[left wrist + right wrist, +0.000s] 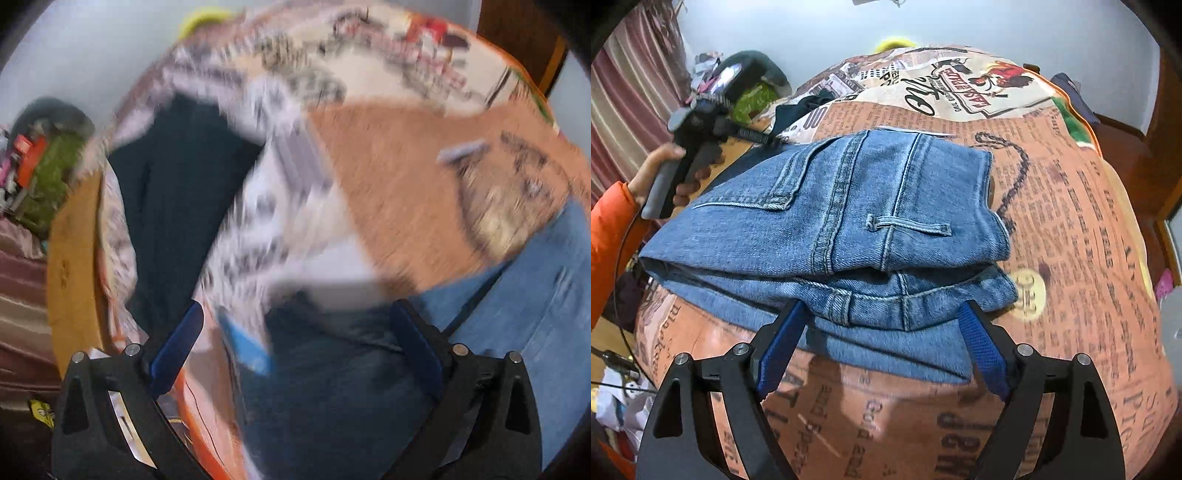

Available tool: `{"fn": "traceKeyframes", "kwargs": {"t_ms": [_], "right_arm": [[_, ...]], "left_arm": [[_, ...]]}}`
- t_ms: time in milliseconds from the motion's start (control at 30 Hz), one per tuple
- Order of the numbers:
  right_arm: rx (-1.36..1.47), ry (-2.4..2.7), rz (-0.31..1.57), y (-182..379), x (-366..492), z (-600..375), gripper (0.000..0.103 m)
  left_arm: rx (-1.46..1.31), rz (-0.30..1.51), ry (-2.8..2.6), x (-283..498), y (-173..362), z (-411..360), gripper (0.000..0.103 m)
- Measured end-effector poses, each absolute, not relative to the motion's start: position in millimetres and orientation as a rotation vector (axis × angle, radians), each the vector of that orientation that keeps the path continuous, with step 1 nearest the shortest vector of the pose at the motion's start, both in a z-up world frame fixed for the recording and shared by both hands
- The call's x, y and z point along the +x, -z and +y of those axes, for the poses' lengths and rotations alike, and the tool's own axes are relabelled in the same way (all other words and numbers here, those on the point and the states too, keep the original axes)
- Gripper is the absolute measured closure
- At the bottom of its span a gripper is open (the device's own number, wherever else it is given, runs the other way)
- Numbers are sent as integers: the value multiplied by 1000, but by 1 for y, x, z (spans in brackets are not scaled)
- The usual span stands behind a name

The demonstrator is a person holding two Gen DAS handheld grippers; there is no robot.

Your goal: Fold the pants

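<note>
My right gripper (882, 325) hangs over the near edge of the bed (1071, 229), jaws spread wide on either side of the folded blue jeans (849, 221), pads clear of the denim. The jeans lie in a thick stack on the newspaper-print bedspread, back pocket and belt loop facing up, near the bed's left edge. My left gripper (295, 332) is also spread wide with nothing between its jaws; its view is blurred, showing dark cloth (177, 192) on the bedspread and blue denim at the right. My left hand (670, 173), in an orange sleeve (609, 236), grips its handle beyond the jeans' far left corner.
</note>
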State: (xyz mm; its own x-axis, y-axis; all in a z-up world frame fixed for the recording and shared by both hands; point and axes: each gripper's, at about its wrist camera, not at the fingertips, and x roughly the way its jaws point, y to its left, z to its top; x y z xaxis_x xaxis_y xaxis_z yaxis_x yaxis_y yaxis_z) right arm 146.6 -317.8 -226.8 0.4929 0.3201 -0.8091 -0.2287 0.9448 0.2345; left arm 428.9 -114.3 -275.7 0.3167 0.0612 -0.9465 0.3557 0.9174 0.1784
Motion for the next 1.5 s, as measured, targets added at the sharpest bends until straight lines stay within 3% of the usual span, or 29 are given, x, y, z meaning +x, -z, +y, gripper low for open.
{"fn": "traceKeyframes", "kwargs": {"t_ms": [533,900,1033,1200,1500], "right_arm": [[18,-324,919,198,138,-303,20],[30,-357,865,184,119,-297,20],[46,-368,861,181,119,-300,20],[74,-374,842,175,130,-313,20],[142,-387,815,173,182,-328,24]], "left_arm": [[195,1134,248,298,243,-16,0],[71,1100,382,214,221,-52,3],[79,1088,383,211,212,-72,8],[164,933,319,224,175,-84,8],[216,825,283,301,145,-106,8]]}}
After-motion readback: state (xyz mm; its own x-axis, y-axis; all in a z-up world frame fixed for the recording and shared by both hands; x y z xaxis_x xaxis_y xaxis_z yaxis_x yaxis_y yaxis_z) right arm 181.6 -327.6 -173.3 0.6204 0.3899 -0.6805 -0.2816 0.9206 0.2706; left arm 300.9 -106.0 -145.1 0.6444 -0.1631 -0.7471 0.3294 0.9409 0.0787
